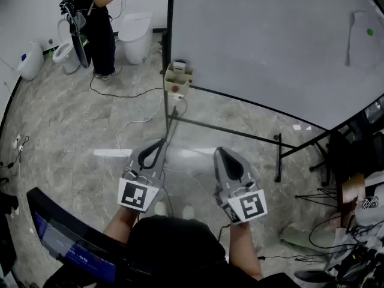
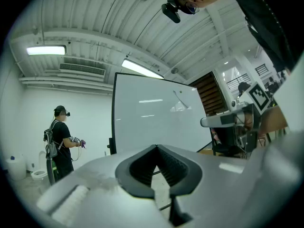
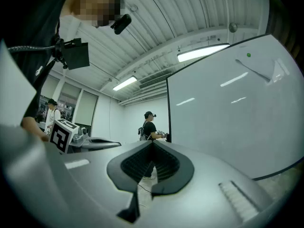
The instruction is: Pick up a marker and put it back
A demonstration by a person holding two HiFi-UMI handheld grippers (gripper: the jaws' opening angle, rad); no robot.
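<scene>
No marker shows clearly in any view. A big whiteboard [image 1: 270, 47] on a black stand fills the upper right of the head view. A small beige box [image 1: 177, 77] hangs at its lower left corner. My left gripper [image 1: 157, 146] and right gripper [image 1: 222, 155] are held side by side above the floor, short of the board. Both are shut with nothing in them. In the left gripper view the jaws [image 2: 156, 148] meet at their tips and point up at the board [image 2: 156, 113]. The right gripper view shows its jaws [image 3: 152, 144] closed the same way, beside the board [image 3: 232, 118].
A person in black [image 1: 96, 23] stands at the far left near two white toilets [image 1: 135, 35]. Cables [image 1: 129, 125] trail over the marble floor. The stand's black legs [image 1: 279, 155] lie ahead to the right. Chairs and tangled gear [image 1: 354, 221] crowd the right side. A screen [image 1: 66, 245] sits at the lower left.
</scene>
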